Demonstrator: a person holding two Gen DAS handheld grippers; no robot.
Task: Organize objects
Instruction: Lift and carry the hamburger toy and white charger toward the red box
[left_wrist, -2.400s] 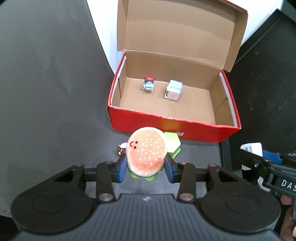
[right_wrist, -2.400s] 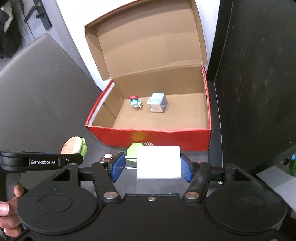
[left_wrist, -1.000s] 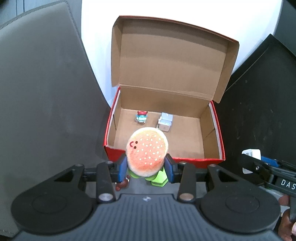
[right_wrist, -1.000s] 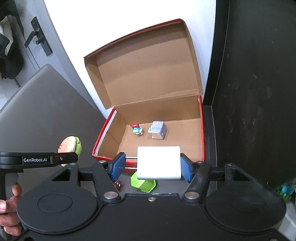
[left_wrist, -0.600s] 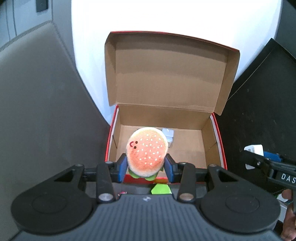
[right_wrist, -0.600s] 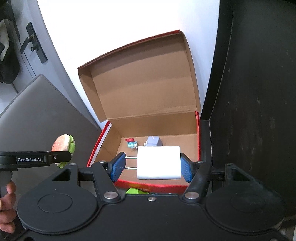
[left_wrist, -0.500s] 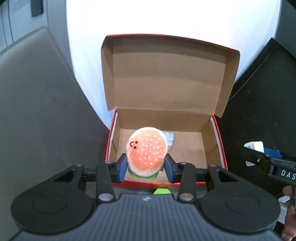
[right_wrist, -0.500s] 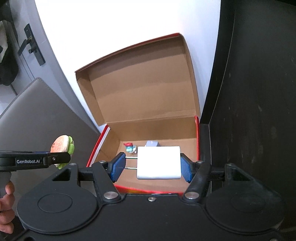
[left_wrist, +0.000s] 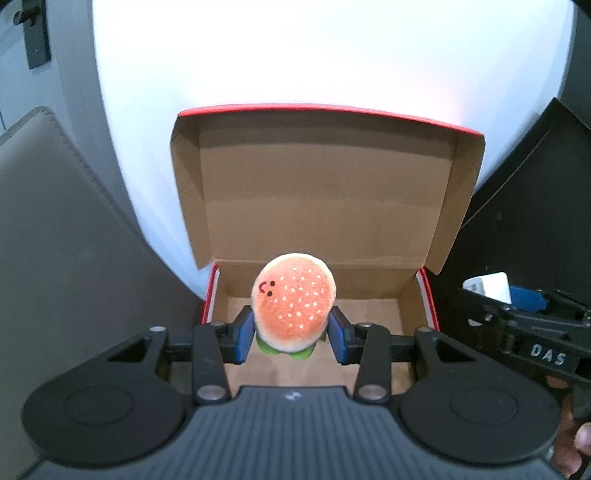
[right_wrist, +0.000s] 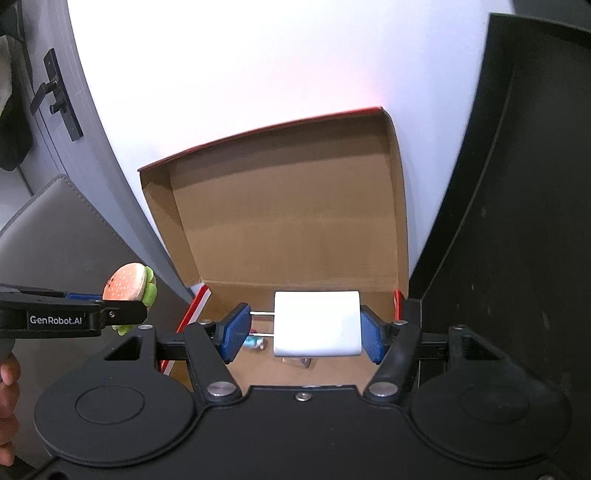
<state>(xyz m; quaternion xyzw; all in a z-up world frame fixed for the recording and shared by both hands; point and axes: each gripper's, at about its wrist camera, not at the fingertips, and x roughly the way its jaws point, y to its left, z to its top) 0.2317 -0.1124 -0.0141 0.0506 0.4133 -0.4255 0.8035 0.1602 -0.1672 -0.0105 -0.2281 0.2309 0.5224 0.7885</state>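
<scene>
L gripper (left_wrist: 291, 334) is clamped on the burger plush (left_wrist: 293, 306), blue pads tight on both its sides, bun top facing the cam. Just ahead of and below it lies the open box (left_wrist: 325, 206), lid standing up behind. R gripper (right_wrist: 306, 325) is closed on a white charger (right_wrist: 317, 324), prongs pointing at its left pad, right pad on the charger's body. Under the charger, on the box (right_wrist: 288, 221) floor, a small toy (right_wrist: 256, 342) and a grey item (right_wrist: 297, 362) peek out, mostly hidden. R gripper (left_wrist: 524, 332) shows to the L gripper's right, the plush (right_wrist: 129, 282) to the R gripper's left
</scene>
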